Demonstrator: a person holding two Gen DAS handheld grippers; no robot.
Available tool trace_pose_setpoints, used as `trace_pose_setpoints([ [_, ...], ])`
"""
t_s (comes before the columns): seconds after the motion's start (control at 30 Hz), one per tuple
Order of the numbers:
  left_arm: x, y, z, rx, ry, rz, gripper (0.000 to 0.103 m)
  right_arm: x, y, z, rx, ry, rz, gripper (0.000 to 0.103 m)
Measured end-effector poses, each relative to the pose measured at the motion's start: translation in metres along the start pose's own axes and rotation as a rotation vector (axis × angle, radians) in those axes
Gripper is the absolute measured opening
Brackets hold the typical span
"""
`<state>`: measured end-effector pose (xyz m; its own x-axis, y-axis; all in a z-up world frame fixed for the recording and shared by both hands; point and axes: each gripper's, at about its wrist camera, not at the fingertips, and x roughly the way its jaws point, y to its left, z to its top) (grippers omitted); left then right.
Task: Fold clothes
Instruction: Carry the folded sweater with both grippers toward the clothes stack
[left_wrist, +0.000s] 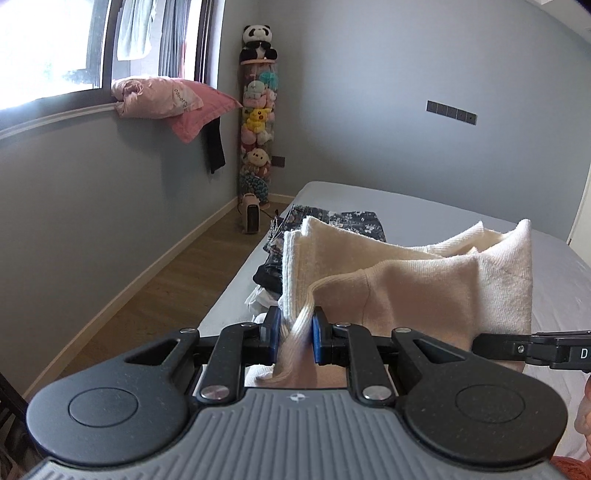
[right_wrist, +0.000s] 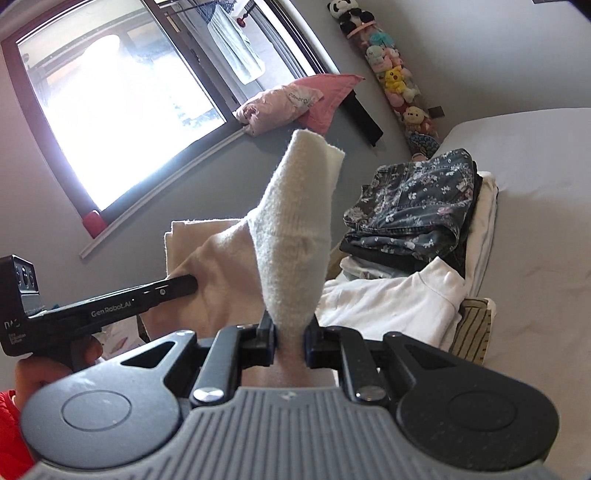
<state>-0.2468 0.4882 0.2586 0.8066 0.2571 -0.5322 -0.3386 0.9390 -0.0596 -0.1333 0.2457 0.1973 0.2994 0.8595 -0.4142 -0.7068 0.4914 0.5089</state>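
Two grippers each pinch the same cream sweater (left_wrist: 424, 280), lifted over the grey bed (left_wrist: 369, 206). In the left wrist view the left gripper (left_wrist: 294, 334) has its jaws narrowed onto a ribbed edge at bottom centre; the cloth below the pads is hidden by the gripper body. The right gripper (left_wrist: 532, 349) enters at the right edge, its tips buried behind the knit. In the right wrist view the right gripper (right_wrist: 289, 338) clamps a bunched fold that stands upright at centre, blocking part of the window wall. Behind it, right of centre, a stack of folded clothes (right_wrist: 413, 214) is topped by floral denim; its lower layers are hard to tell apart. A hand (right_wrist: 55, 365) at lower left is partly cut off.
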Motion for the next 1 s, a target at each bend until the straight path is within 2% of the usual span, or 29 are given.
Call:
trace_pose_setpoints([
  [0.3, 0.088, 0.004, 0.011, 0.078, 0.135, -0.004, 0.020, 0.057, -0.046, 0.016, -0.003, 0.095, -0.067, 0.016],
  [0.57, 0.150, 0.010, -0.009, 0.124, 0.271, -0.019, 0.020, 0.110, -0.098, 0.014, 0.071, 0.190, -0.090, 0.017],
  [0.77, 0.180, 0.016, -0.017, 0.121, 0.332, -0.009, 0.020, 0.133, -0.131, 0.004, 0.134, 0.226, -0.081, 0.020],
  [0.9, 0.185, 0.014, -0.018, 0.147, 0.339, -0.002, 0.021, 0.135, -0.143, 0.006, 0.160, 0.216, -0.069, 0.038],
  [1.0, 0.183, 0.014, -0.018, 0.150, 0.335, 0.003, 0.021, 0.131, -0.155, 0.015, 0.205, 0.196, -0.045, 0.045],
])
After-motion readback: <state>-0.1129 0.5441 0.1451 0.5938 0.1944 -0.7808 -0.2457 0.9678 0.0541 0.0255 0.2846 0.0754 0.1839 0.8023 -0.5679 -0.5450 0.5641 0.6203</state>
